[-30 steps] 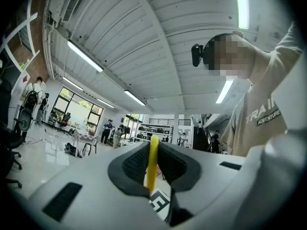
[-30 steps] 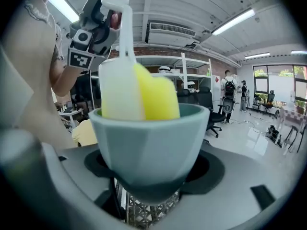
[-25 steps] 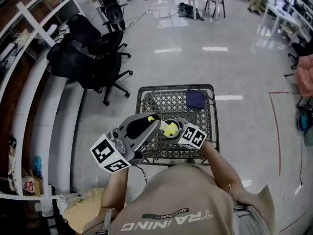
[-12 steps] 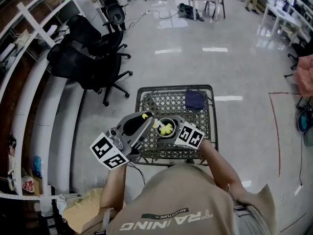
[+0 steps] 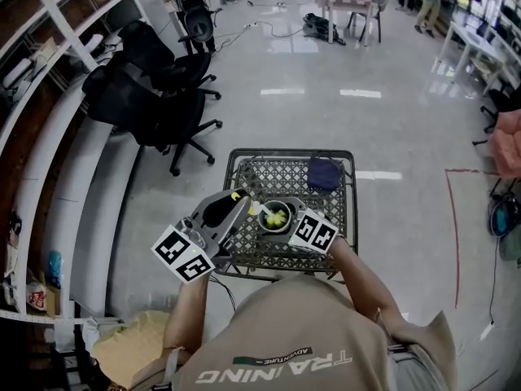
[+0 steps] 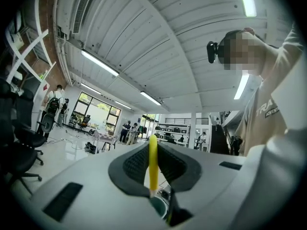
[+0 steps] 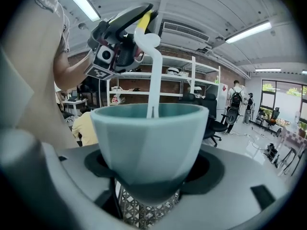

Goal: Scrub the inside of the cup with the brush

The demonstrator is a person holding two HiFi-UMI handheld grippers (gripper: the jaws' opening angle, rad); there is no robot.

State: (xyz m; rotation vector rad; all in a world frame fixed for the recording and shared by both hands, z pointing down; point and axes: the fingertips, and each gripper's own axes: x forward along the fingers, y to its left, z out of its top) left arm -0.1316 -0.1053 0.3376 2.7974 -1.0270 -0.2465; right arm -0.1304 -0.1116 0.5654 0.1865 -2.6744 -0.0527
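A teal cup [image 7: 148, 138] sits upright between the jaws of my right gripper [image 7: 148, 178], which is shut on its lower body. In the head view the cup [image 5: 264, 223] is held over the wire mesh table [image 5: 244, 255], with the right gripper [image 5: 285, 220] just right of it. My left gripper [image 5: 236, 199] is shut on the brush's yellow handle [image 6: 153, 164]. The brush's white stem [image 7: 154, 75] slants down into the cup. Its yellow-green bristle head [image 5: 277, 215] lies inside the cup. The left gripper [image 7: 120, 37] hangs above and left of the cup's rim.
A dark blue cloth [image 5: 324, 172] lies at the far right of the mesh table. Black office chairs [image 5: 155, 96] stand to the far left, beside white shelving [image 5: 49, 72]. A yellow bundle [image 5: 134, 344] lies on the floor at the near left.
The brush head has sunk lower into the cup. Both grippers have drifted slightly left and closer together over the table.
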